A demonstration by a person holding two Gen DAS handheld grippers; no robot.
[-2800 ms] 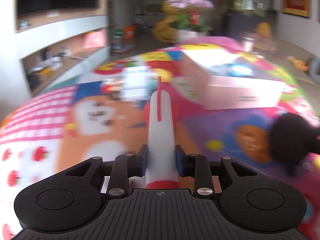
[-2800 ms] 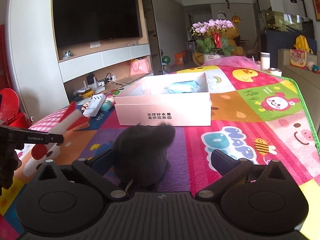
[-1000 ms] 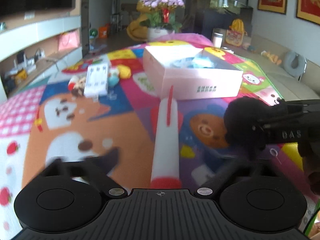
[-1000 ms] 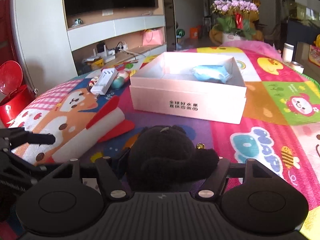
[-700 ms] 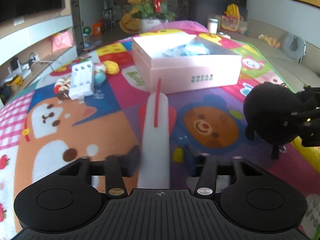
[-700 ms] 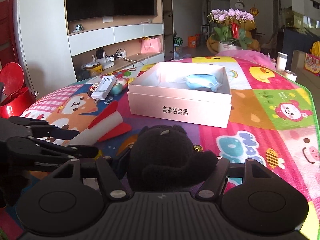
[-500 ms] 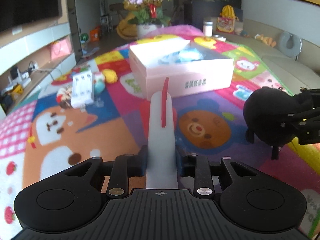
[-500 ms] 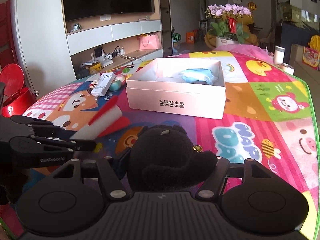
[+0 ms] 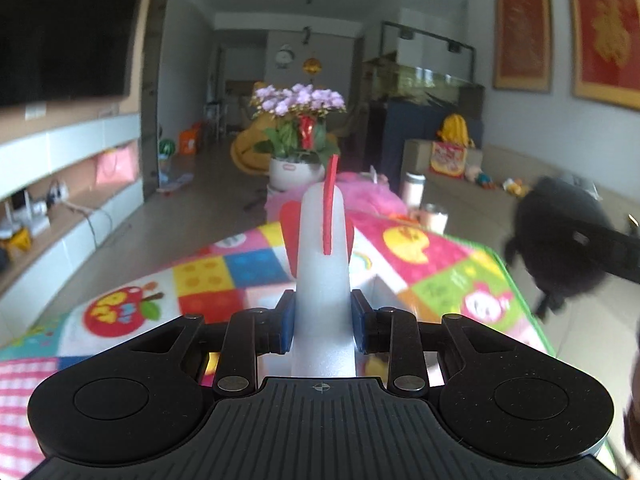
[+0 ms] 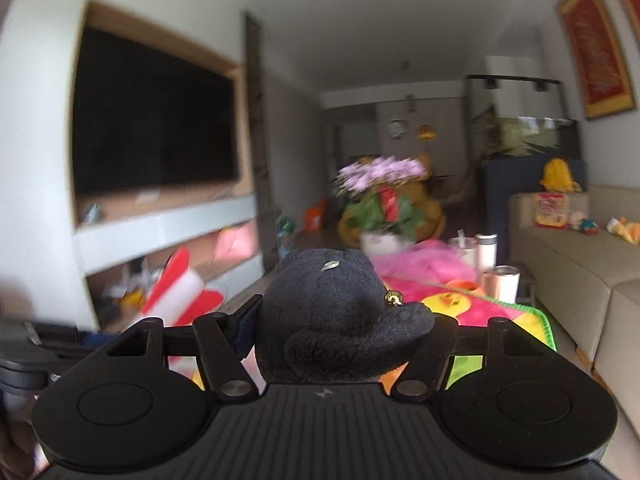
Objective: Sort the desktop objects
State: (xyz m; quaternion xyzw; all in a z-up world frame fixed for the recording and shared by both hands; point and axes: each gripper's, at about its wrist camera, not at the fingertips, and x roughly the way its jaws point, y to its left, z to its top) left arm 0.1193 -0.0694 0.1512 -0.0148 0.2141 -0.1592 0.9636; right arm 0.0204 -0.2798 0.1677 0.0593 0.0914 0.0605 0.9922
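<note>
My left gripper [image 9: 323, 326] is shut on a white foam rocket [image 9: 322, 272] with red fins, held up above the colourful play mat [image 9: 216, 284]; its blue pads press both sides of the body. The same rocket [image 10: 180, 292] shows at the left of the right wrist view. A black plush toy [image 10: 336, 320] sits between the fingers of my right gripper [image 10: 344, 336], which is shut on it and lifted clear of the mat. From the left wrist view the black plush toy [image 9: 560, 248] hangs at the right. A white corner of the pink box [image 9: 380, 286] peeks out beside the rocket.
A pot of purple flowers [image 9: 298, 136] stands beyond the mat's far end, with two cups [image 9: 424, 208] near it. A beige sofa [image 10: 580, 280] runs along the right. A TV wall with shelves [image 10: 160, 184] fills the left.
The left gripper closed on the rocket, then both grippers rose with their toys and tilted up, so the mat and the pink box dropped low in view.
</note>
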